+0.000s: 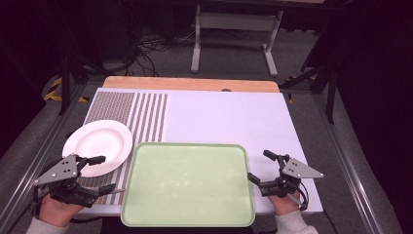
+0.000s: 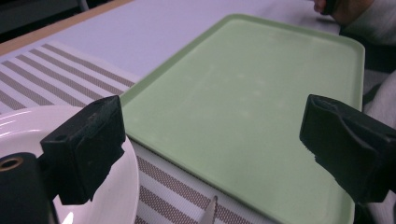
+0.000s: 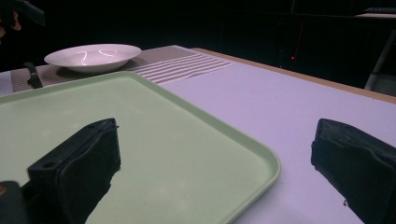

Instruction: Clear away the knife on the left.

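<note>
Tray (image 1: 187, 183) lies bare between both grippers — left (image 1: 104, 174), right (image 1: 258, 166) — jaws apart, gripping nothing.

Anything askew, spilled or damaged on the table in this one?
Nothing stands out. The green tray lies flat and bare, though its near edge overhangs the table front slightly. The white plate sits upright on the striped placemat, intact and unspilled.

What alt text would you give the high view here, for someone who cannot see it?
A person's hands hold the left gripper and the right gripper, jaws open and holding nothing, either side of an empty green tray on a white table. A white plate rests on a striped mat by the left gripper.
</note>
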A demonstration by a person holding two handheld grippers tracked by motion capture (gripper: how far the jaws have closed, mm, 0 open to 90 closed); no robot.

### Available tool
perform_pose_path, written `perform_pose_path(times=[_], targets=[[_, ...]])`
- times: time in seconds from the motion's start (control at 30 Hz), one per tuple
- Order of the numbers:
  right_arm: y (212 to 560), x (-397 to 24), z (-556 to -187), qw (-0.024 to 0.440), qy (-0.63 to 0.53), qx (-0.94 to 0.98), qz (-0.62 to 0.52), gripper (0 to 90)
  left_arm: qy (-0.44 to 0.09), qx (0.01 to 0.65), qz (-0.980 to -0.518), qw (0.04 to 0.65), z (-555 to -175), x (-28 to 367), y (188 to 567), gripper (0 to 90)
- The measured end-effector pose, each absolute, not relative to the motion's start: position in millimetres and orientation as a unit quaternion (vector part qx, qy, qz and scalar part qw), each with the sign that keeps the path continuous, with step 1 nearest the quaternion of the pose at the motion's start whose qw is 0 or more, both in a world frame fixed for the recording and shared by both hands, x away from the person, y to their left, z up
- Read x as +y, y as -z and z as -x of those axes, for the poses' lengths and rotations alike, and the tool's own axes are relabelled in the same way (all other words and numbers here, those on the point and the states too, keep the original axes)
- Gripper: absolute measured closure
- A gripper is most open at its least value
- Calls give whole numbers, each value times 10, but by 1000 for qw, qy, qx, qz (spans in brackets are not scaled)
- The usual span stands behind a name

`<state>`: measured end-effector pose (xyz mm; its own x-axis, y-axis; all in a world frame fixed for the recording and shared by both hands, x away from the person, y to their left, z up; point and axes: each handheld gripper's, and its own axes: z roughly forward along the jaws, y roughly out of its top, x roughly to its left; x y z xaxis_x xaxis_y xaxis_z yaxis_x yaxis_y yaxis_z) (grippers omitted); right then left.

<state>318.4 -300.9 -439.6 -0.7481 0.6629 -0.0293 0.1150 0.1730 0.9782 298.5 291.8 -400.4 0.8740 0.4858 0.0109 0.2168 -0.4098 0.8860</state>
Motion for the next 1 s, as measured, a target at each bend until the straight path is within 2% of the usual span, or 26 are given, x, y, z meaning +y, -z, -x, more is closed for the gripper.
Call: perform_pose_path(times=[0.33,0.8,1.0], targets=[[4397,-3002,-3186,234,-585,730,-265,17,-123,185,-876,428,-2998,2933,3927,81],[4394,-2999,-3182,233,-586,730,-264,17,-116,172,-911,356,-3040,3001,3885,103],[4395,-3000,-3182,233,-585,730,-263,18,-98,166,-927,321,-3059,3060,3902,138]])
